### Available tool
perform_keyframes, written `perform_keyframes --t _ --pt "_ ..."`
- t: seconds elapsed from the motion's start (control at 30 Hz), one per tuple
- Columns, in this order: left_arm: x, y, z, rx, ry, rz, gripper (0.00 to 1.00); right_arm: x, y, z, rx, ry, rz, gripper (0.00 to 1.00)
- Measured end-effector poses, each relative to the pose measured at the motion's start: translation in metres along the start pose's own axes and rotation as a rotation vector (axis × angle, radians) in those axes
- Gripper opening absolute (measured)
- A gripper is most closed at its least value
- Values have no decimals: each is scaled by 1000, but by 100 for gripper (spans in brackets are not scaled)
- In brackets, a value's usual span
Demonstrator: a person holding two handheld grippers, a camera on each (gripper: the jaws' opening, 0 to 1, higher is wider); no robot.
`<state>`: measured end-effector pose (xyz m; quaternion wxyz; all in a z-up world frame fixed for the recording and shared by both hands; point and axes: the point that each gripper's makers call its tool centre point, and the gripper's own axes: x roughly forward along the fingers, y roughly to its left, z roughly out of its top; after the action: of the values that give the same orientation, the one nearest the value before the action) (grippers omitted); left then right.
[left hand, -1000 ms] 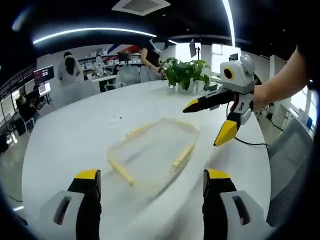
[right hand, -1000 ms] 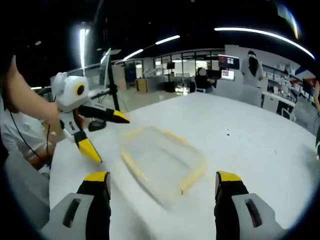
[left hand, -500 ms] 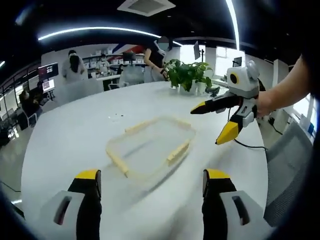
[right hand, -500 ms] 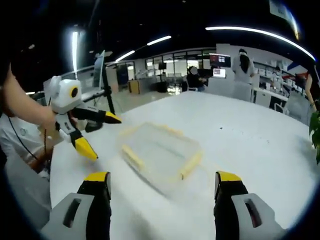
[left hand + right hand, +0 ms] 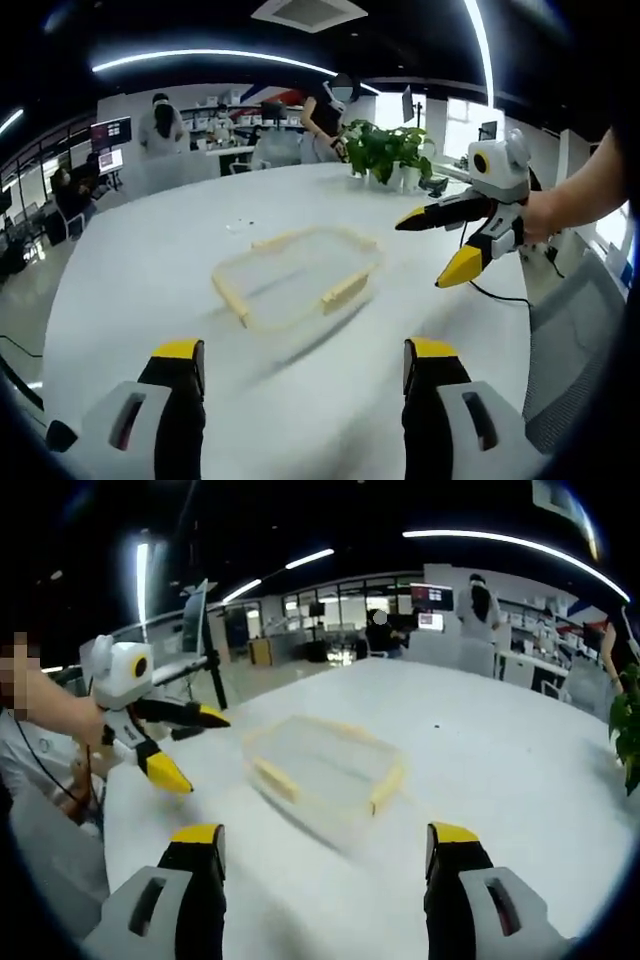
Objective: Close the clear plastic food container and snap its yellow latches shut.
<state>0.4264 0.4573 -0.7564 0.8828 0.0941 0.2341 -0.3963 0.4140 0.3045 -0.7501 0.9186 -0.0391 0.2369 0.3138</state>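
A clear plastic food container (image 5: 295,275) with pale yellow latches (image 5: 343,290) along its sides lies flat on the white table (image 5: 150,260), its lid on. My left gripper (image 5: 295,365) is open, well short of it. In the left gripper view the right gripper (image 5: 440,250) hangs open in the air to the container's right. In the right gripper view the same container (image 5: 320,763) lies ahead of my open right gripper (image 5: 325,848), and the left gripper (image 5: 190,745) hovers open at the left, held by a hand.
A potted green plant (image 5: 385,150) stands at the table's far side. Several people (image 5: 160,125) and desks with monitors fill the room behind. A grey chair (image 5: 575,330) stands by the table's right edge, with a black cable (image 5: 500,290) trailing there.
Both views have pulled back and risen a little, so the container looks smaller and farther away. The container has stayed put on the table; both grippers remain open.
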Motion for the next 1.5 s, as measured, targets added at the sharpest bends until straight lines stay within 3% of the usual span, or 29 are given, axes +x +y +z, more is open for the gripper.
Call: perform_keyframes --t 0.83,1.1,1.33,1.5 --pt "-40 -5 -15 -78 -4 78 79 -32 10 -8 38 -11 -6 80" --pt "-55 -8 -27 -118 -3 151 77 -44 13 -3 45 -20 -16 79" --pt "-68 -13 -32 -184 -47 141 76 -53 16 -12 60 -20 -25 79" --pt "-80 -14 -36 -225 -72 172 77 -61 18 -16 67 -23 -36 79"
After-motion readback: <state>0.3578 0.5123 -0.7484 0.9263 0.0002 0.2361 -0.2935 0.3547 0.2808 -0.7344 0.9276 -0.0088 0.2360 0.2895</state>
